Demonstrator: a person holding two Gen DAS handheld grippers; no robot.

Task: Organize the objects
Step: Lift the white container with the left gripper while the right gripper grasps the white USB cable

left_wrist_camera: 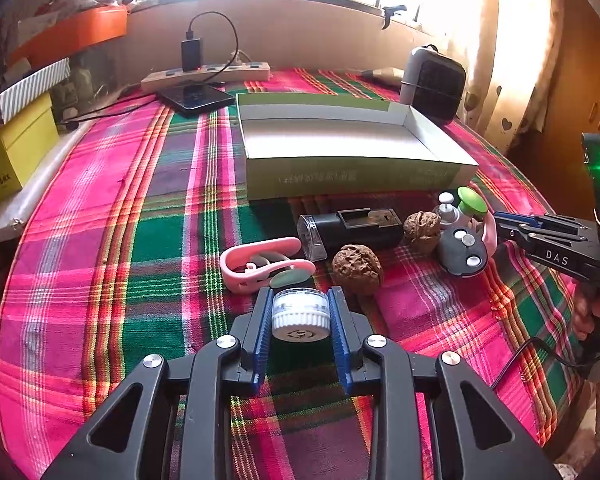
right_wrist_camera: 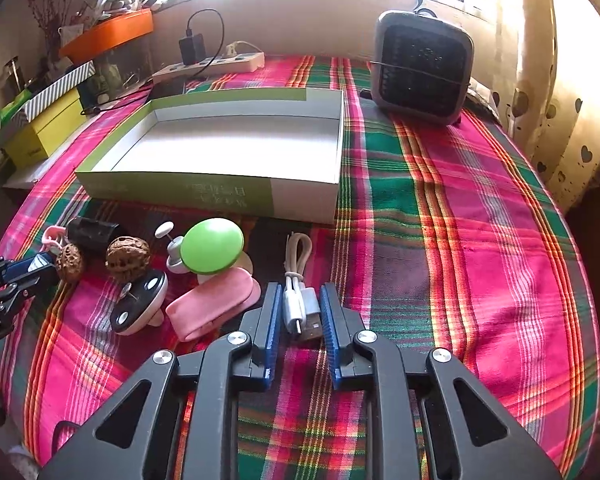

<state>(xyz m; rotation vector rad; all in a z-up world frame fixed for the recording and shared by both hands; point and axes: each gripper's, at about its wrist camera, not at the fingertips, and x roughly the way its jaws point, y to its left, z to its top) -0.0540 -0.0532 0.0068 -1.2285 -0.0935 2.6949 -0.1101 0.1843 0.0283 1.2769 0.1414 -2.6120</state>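
Small clear jar (left_wrist_camera: 300,314) on its side between blue pads; coiled white USB cable (right_wrist_camera: 300,276) before the empty green-sided box (right_wrist_camera: 236,148).

The left gripper (left_wrist_camera: 300,314) points forward and steeply down, its two blue ribbed pads (left_wrist_camera: 260,332) closed against the sides of a small round white-capped jar (left_wrist_camera: 299,314). No earlier picture bears on its motion. The right gripper (right_wrist_camera: 300,312) tilts down at much the same slant, its blue pads (right_wrist_camera: 274,316) drawn in on the plug end of a coiled white USB cable (right_wrist_camera: 300,300); contact looks firm, though glare makes the far edge hard to judge. In the left wrist view the hand (left_wrist_camera: 598,312) carrying the right gripper shows at the frame's right edge, fingers wrapped around the handle.
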